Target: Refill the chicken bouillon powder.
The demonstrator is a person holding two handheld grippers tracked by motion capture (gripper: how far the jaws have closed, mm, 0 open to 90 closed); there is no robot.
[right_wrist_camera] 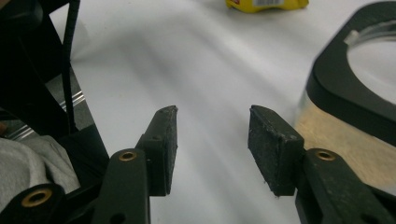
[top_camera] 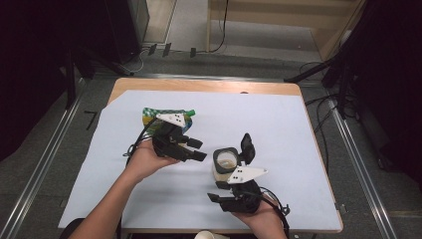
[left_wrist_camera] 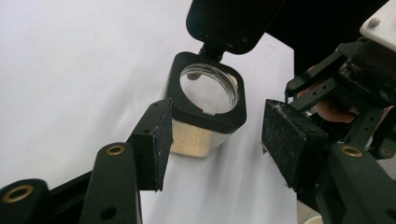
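**Open jar between 2 parted grippers**

The jar (top_camera: 226,167) stood on the white sheet (top_camera: 298,149), its black lid (top_camera: 247,148) flipped up on a hinge at the far side. In the high view the right gripper's grey plate covered the jar's near wall, so only the rim and a pale inside showed.

The left gripper (top_camera: 198,149) had its jaws apart with nothing between the pads. In the left gripper view (left_wrist_camera: 212,135) the jar (left_wrist_camera: 205,107) sat ahead of the jaws, in line with the gap but beyond the pads; neither pad touched it. Pale grains showed through its clear lower wall; the lid (left_wrist_camera: 233,23) was cut off at the top edge. The inside under the clear ring was too washed out to read. The right gripper (left_wrist_camera: 345,84) showed at the right edge, partly cut off.

The right gripper (top_camera: 215,200) also had its jaws apart and empty. In the right gripper view (right_wrist_camera: 212,149) bare sheet (right_wrist_camera: 210,70) lay between the pads, and the jar (right_wrist_camera: 355,107) stood just outside the right jaw, cut off by the frame; whether it touched that jaw could not be told. A yellow packet (right_wrist_camera: 266,4) was clipped at the top edge. In the high view a green and yellow packet (top_camera: 149,117) lay behind the left gripper, mostly hidden by it.
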